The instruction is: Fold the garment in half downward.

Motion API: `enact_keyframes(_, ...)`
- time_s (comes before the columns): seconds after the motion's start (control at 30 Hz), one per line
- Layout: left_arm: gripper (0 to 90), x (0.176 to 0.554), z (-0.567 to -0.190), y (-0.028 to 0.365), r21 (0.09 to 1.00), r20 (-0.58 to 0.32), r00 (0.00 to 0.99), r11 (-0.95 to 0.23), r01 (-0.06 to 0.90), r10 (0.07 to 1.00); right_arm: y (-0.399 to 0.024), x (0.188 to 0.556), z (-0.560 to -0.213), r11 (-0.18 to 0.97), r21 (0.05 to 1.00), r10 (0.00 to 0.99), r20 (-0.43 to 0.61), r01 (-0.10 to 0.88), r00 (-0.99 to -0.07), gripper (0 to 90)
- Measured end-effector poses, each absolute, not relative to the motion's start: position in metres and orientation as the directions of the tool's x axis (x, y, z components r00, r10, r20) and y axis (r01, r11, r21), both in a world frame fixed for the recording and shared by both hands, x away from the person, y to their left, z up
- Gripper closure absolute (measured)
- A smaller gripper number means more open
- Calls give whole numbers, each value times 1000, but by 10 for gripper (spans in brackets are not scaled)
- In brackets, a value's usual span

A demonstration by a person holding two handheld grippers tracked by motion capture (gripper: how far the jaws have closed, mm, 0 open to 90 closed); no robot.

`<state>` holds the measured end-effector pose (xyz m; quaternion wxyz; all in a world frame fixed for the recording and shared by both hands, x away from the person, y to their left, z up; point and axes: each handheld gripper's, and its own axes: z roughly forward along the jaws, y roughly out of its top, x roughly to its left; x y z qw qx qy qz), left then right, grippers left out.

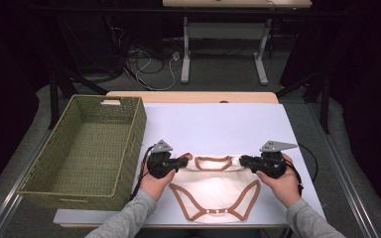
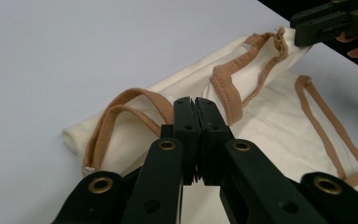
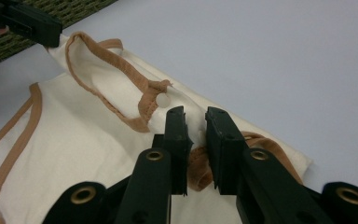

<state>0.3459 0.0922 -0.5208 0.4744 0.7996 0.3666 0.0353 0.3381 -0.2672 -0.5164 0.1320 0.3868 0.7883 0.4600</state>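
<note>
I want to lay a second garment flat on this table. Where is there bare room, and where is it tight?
The widest bare patch of the white table top lies beyond the cream bodysuit, between the wicker basket and the right edge. The basket's floor is bare too. The near middle is crowded: the left tool and right tool pinch the bodysuit there.

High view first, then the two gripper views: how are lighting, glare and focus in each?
High view: surroundings dark, light pooled on the white table, the cream bodysuit slightly washed out near its neckline, overall soft. Left gripper view: even light, left gripper jaws blurred at the bottom edge, cloth sharp. Right gripper view: the same, right gripper close and soft, faint shadow under the fold.
</note>
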Motion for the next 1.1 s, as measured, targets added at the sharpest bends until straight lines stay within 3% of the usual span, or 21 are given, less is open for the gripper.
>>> enact_keyframes(0.57,880,302,-522,98,797,-310,762,-281,534,569,-279,290,-519,239,847,716,176,474,-675,787)
enact_keyframes(1.1,880,270,-528,99,786,-304,785,-323,527,540,-276,252,-524,319,828,696,125,460,-707,787)
